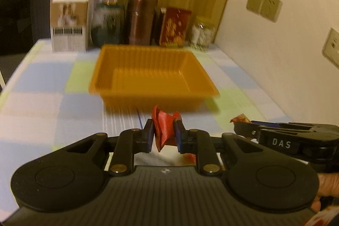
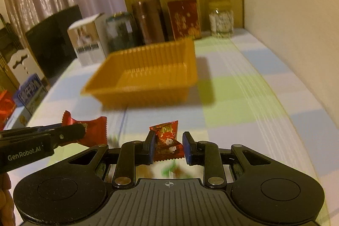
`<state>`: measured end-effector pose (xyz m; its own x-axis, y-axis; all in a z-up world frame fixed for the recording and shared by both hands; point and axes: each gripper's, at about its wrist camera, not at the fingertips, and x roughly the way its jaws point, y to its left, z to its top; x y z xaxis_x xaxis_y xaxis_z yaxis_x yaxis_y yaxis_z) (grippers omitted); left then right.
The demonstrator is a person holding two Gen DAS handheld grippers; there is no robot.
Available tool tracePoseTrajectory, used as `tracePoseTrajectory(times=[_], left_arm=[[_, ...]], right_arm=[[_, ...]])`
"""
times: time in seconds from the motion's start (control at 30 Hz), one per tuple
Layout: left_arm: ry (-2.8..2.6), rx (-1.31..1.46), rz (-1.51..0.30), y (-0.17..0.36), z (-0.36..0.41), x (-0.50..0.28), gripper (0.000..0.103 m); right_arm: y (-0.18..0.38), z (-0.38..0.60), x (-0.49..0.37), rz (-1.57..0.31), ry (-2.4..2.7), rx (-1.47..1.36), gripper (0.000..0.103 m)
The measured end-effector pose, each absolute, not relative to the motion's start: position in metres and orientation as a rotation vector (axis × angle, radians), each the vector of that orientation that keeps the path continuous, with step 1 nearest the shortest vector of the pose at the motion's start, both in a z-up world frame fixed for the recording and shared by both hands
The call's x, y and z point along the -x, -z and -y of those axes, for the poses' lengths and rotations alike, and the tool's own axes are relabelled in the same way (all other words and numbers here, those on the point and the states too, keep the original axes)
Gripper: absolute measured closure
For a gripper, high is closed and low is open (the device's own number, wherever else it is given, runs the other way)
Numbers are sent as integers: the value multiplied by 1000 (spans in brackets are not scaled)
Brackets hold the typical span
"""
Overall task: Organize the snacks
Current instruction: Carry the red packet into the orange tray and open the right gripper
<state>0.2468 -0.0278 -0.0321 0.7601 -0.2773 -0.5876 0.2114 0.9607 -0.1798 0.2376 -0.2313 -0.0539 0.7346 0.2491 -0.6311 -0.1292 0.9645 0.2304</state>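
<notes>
- Jaws of the left gripper (image 1: 164,133) are pinching a crumpled plain red snack packet (image 1: 164,130) between the blue pads, holding it off the table.
- Jaws of the right gripper (image 2: 168,145) are clamping a red printed snack packet (image 2: 167,142), which is sitting tilted between the pads.
- Both grippers are hanging side by side above the checked tablecloth (image 1: 53,82), on the near side of the orange tray (image 1: 148,75).
- Boxes and jars (image 1: 139,20) are standing in a row behind the tray, against the curtain.
</notes>
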Motion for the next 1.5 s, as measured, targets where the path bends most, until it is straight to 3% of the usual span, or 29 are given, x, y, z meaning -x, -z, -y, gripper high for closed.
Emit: tracePoseTrajectory(times=[0.23,0.63,0.8,0.9,1.37,1.43,1.5], left_arm=[[239,105,-625,14,20,-316,84],[220,121,-695,41,14,-388,84],[225,120,-715,53,17,-401,83],[206,141,-709,54,13,-402,70],[192,145,-697,42,0,-390,69],[194,141,-698,42,0,-389,68],[193,139,-701,41,-1,-385,63]], right_arm=[[41,223,-317,-698,-229,-154,75],[58,214,-392,-745,-238,-156,75],[63,213,-400,-762,-233,-168,75],[65,214,-402,-769,-234,-176,75],[63,210,-406,-756,-281,-215,75],[63,209,-408,-749,-280,-219,70],[63,214,-409,-748,-274,-260,48]])
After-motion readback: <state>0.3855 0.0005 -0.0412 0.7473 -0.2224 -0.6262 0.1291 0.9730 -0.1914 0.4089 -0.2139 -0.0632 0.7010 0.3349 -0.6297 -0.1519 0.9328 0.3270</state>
